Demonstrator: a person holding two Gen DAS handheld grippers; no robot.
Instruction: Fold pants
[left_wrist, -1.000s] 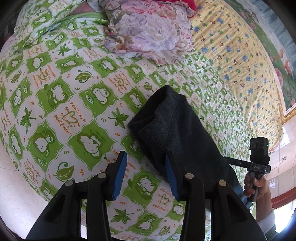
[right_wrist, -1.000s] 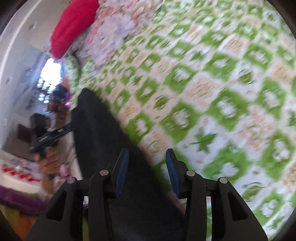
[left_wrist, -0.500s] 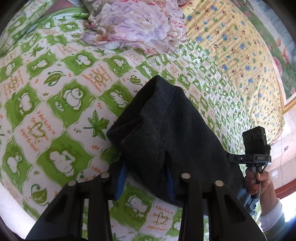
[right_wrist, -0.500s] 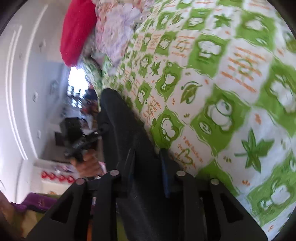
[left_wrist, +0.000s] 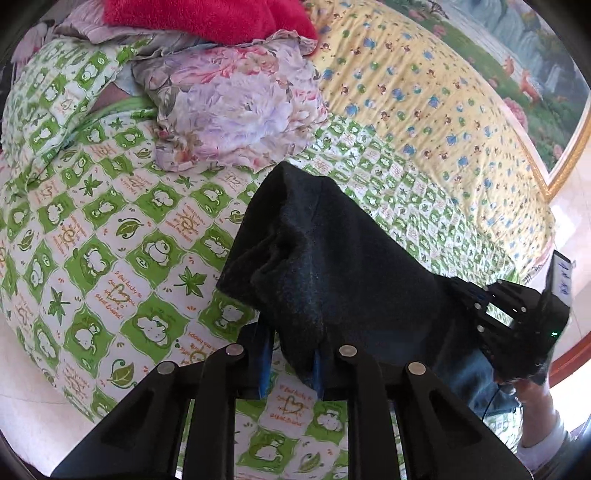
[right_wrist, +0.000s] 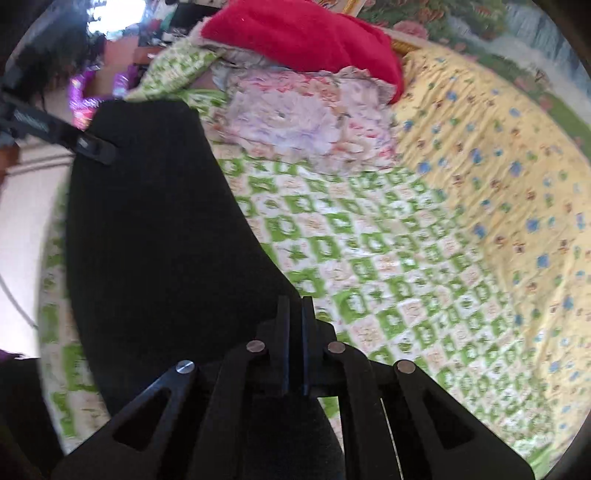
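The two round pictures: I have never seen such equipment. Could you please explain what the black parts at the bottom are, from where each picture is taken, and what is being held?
No robot is here. A person holds a hand tool with two fingers in each hand, and a fisheye camera on each tool looks forward along those fingers, so both pictures are round and bent.

In the left wrist view, the left gripper is closed on the edge of the dark pants. At the right edge you see the other tool, the right gripper, in the person's hand.

In the right wrist view, the right gripper is also closed on the pants, which hang between the two tools.

Below lies a bed with a green and white quilt, a yellow sheet, a floral cloth and a red blanket.
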